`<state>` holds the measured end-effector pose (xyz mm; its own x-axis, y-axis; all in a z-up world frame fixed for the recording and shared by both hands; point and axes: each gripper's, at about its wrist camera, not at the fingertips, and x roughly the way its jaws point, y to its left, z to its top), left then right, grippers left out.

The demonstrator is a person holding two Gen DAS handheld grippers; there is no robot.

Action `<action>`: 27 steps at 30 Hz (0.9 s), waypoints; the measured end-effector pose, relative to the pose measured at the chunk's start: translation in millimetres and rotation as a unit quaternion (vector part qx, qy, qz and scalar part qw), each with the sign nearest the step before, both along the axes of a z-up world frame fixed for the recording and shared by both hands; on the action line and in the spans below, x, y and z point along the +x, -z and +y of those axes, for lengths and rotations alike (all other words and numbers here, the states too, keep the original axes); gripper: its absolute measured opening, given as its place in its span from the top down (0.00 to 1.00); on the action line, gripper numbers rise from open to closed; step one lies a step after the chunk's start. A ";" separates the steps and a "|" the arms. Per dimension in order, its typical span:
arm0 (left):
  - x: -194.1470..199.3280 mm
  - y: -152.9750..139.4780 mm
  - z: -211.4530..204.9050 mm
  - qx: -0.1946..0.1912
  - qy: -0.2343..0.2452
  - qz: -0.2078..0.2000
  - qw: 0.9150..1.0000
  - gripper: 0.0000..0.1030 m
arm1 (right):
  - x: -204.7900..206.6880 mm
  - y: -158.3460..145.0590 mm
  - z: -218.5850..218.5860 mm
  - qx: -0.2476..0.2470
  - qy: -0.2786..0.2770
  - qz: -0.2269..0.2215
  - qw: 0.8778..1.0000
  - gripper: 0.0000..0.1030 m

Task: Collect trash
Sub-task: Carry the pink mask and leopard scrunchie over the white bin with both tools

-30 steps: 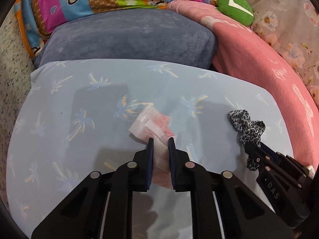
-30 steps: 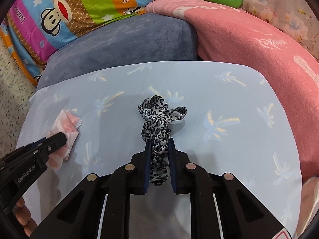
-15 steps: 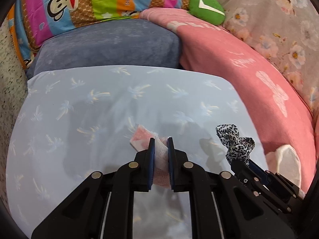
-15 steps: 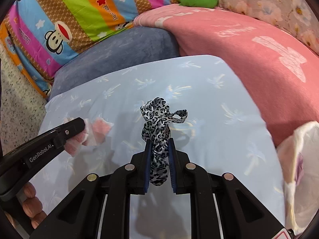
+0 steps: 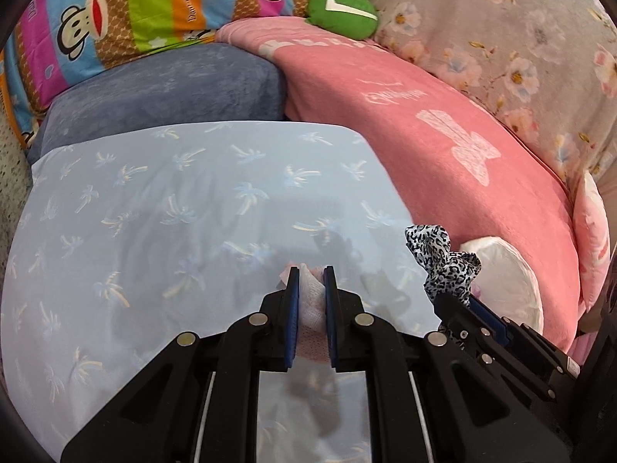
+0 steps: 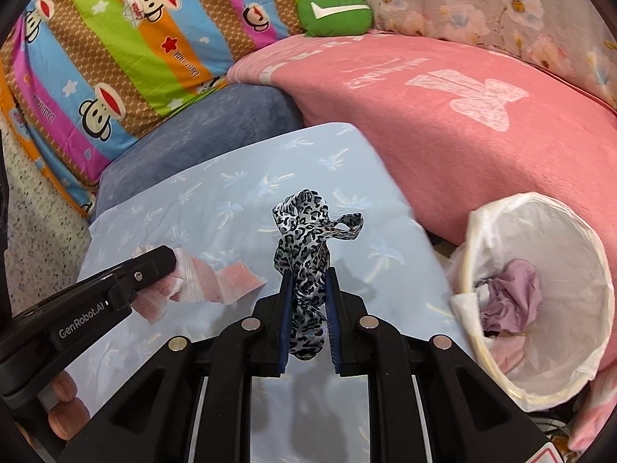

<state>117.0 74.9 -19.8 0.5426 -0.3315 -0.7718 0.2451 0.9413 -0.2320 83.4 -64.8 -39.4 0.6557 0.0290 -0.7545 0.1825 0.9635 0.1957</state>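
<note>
My left gripper (image 5: 310,270) is shut on a pink and white plastic packet (image 5: 311,297), held above the light blue palm-print cushion (image 5: 173,208). The packet also shows in the right wrist view (image 6: 216,281), hanging from the left gripper (image 6: 169,262). My right gripper (image 6: 308,274) is shut on a leopard-print ribbon (image 6: 308,231), lifted off the cushion; the ribbon also shows in the left wrist view (image 5: 439,258). A trash bin with a white liner (image 6: 540,239) stands at the right, with crumpled purple trash (image 6: 513,297) inside.
A pink blanket (image 6: 462,115) lies behind and right of the bin. A grey-blue cushion (image 5: 166,88), a striped monkey-print pillow (image 6: 115,46) and a green plush (image 6: 335,11) are at the back. Speckled floor (image 6: 34,212) is at the left.
Both grippers have lifted their items off the blue cushion and swung right. The bin has come into view at the right.
</note>
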 end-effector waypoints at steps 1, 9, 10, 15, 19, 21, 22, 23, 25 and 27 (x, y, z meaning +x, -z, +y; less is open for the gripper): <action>-3.2 -1.7 -4.1 0.001 0.004 -0.003 1.000 0.89 | -4.9 -2.0 -5.1 0.002 0.005 -0.003 1.000 0.86; -30.1 -15.9 -39.7 0.007 0.042 -0.022 0.999 0.89 | -42.0 -17.0 -44.4 0.006 0.038 -0.023 0.999 0.86; -33.0 -17.5 -44.8 0.008 0.048 -0.025 0.998 0.89 | -46.5 -18.1 -49.3 0.006 0.043 -0.025 0.999 0.86; -46.6 -26.6 -68.4 0.009 0.077 -0.037 0.996 0.89 | -65.7 -19.5 -71.8 0.008 0.063 -0.028 0.998 0.86; -53.4 -35.0 -88.9 0.003 0.104 -0.043 0.994 0.89 | -80.0 -19.1 -93.8 0.011 0.084 -0.032 0.996 0.86; -55.9 -39.6 -100.5 0.002 0.115 -0.048 0.992 0.89 | -83.9 -19.3 -103.2 0.013 0.093 -0.034 0.995 0.86; -57.2 -41.8 -106.1 0.002 0.122 -0.051 0.991 0.89 | -87.0 -19.5 -109.8 0.015 0.100 -0.036 0.994 0.86; -58.2 -43.2 -111.5 0.002 0.127 -0.052 0.991 0.89 | -89.3 -19.4 -115.0 0.017 0.105 -0.037 0.994 0.85; -60.0 -46.6 -124.1 -0.001 0.139 -0.052 0.989 0.88 | -95.4 -19.2 -126.4 0.017 0.116 -0.040 0.992 0.85; -61.1 -48.7 -136.9 0.000 0.150 -0.053 0.987 0.88 | -99.8 -18.0 -137.5 0.017 0.125 -0.040 0.991 0.85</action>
